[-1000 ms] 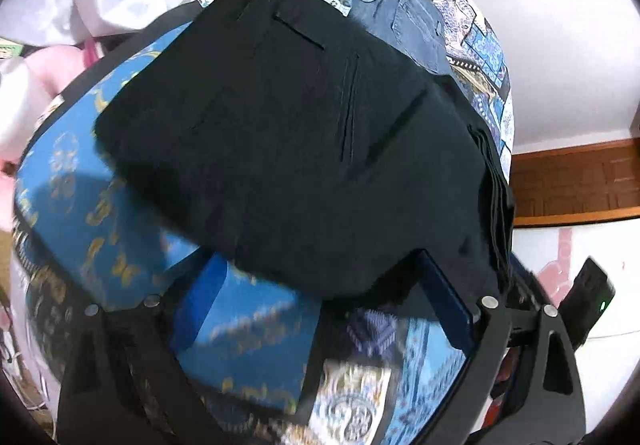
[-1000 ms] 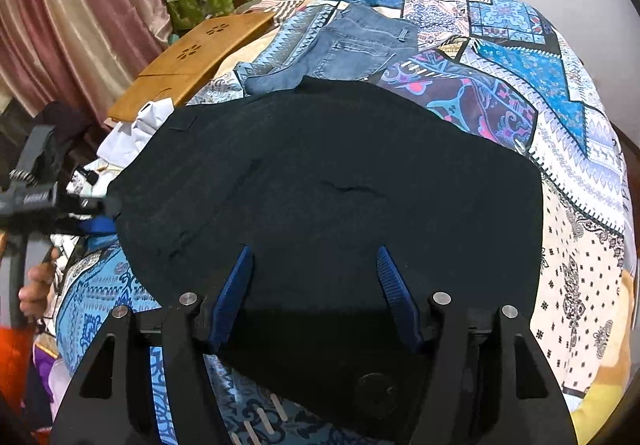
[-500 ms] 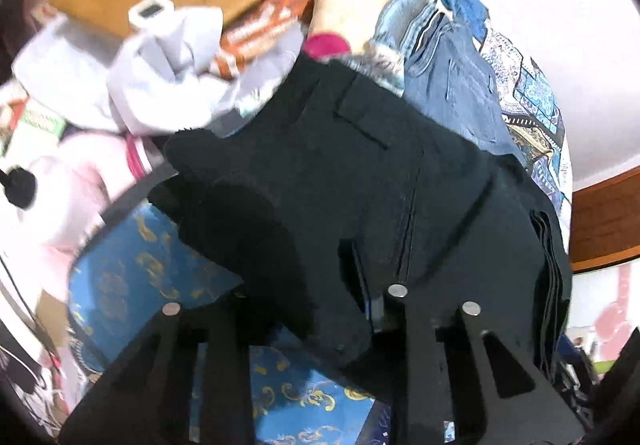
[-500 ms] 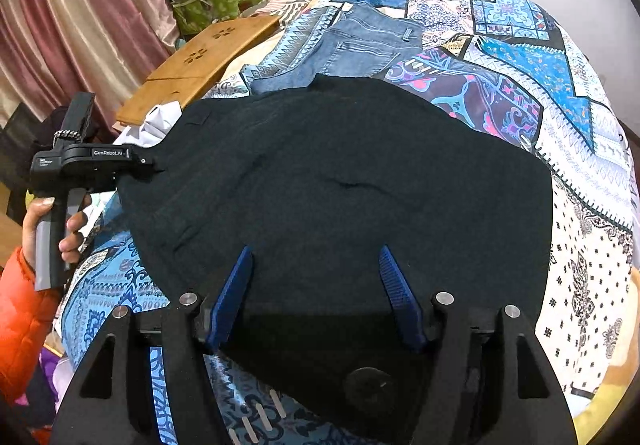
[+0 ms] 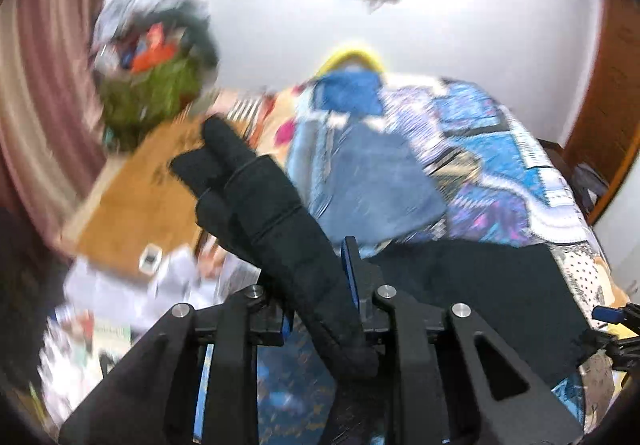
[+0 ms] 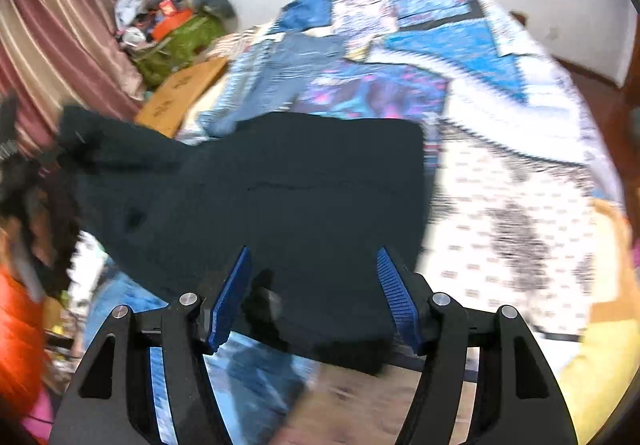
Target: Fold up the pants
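A: What is seen at the left gripper (image 5: 320, 293)?

B: A thick bunched edge of the black pants (image 5: 272, 221) is clamped between its jaws, which are drawn tight on the cloth. The gathered end is lifted off the bed (image 5: 532, 181) and stands up past the jaws, tilted toward the wooden board (image 5: 132, 205).

A: And the rest of the garment?

B: It is spread on the patterned bedspread, to the right of the left gripper in the left wrist view. In the right wrist view the pants (image 6: 304, 197) are seen lying flat across the middle of the bed (image 6: 520, 213), with the left-hand corner raised above the covers.

A: How is the right gripper (image 6: 314, 297) set?

B: Its jaws are spread wide apart, one on each side of the near hem. The cloth lies between them, but it is not pinched by the blue pads (image 6: 232, 293).

A: What else is shown?

B: Blue jeans (image 6: 288, 73) are laid on the bed just beyond the pants. A green bag (image 6: 180, 45) heaped with clutter is seen by the striped curtain (image 6: 52, 45). An orange sleeve (image 6: 18, 329) is visible at the left edge of the right wrist view. Much of both views is blurred.
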